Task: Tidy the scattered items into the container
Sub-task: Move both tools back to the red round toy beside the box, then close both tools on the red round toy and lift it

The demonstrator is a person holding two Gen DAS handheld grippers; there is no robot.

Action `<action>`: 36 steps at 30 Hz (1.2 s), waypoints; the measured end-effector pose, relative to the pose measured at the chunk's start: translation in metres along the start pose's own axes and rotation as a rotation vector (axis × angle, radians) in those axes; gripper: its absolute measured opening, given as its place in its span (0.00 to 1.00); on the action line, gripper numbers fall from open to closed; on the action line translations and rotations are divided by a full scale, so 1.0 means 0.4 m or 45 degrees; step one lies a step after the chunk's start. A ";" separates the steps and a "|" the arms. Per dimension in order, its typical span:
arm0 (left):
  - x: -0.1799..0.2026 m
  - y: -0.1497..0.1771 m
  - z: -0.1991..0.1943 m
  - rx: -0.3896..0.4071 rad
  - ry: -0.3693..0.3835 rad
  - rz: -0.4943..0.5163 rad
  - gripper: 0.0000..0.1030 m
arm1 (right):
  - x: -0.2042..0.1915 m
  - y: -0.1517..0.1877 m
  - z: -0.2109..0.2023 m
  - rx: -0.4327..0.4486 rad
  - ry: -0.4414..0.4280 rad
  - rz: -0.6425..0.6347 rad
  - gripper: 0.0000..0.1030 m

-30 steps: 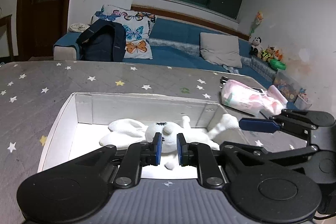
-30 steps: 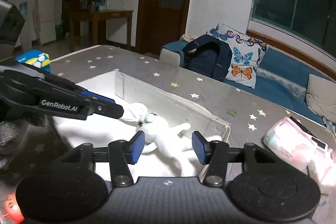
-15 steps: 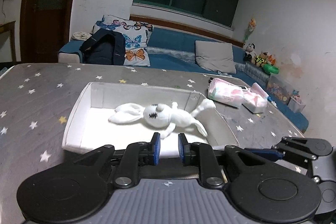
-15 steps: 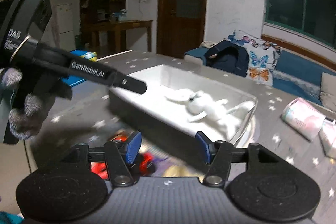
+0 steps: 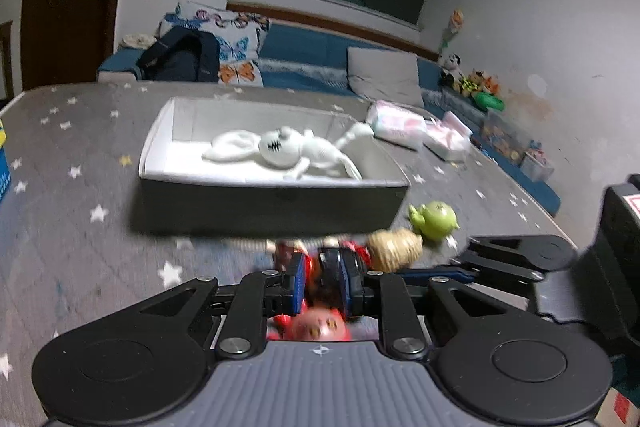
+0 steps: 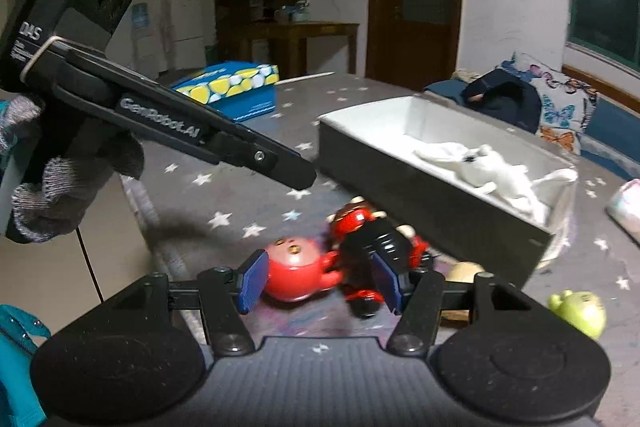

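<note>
White plush rabbit (image 5: 296, 151) already lies in the box (image 5: 264, 205), while red toys (image 6: 340, 259), a tan one (image 5: 394, 249) and a green one (image 5: 434, 219) wait on the tabletop (image 5: 72, 187) beside it, both left tongs (image 5: 320, 281) and right tongs (image 6: 318, 279) apart, empty.

I have drawn both tongs back from over the box (image 5: 272, 215); a second ago my left tongs (image 5: 320, 283) hung above the white rabbit (image 5: 280, 151) inside it, and now they sit over the red toys (image 6: 340, 259) on the bench (image 5: 80, 227); my right tongs (image 6: 318, 281) stand wider, pads apart, framing those toys.
</note>
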State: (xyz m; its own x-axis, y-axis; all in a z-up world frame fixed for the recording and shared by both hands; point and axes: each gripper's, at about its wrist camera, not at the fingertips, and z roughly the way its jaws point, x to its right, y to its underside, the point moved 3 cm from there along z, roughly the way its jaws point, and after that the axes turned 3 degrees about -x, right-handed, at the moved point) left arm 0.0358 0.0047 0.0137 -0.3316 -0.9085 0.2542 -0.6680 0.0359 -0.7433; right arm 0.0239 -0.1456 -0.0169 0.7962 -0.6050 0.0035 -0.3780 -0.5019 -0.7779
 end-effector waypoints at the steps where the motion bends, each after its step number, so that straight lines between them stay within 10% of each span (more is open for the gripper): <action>1: 0.000 0.008 -0.001 -0.014 0.009 -0.002 0.20 | -0.006 0.002 0.007 -0.006 -0.007 -0.006 0.57; 36: -0.057 0.106 0.020 -0.148 0.092 -0.235 0.28 | -0.057 0.016 0.113 -0.059 0.032 -0.129 0.57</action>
State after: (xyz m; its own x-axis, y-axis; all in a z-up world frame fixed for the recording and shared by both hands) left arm 0.0204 0.0235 -0.0286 -0.2406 -0.8722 0.4259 -0.7928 -0.0765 -0.6047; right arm 0.0247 -0.1071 -0.0502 0.8198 -0.5644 0.0969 -0.3177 -0.5891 -0.7430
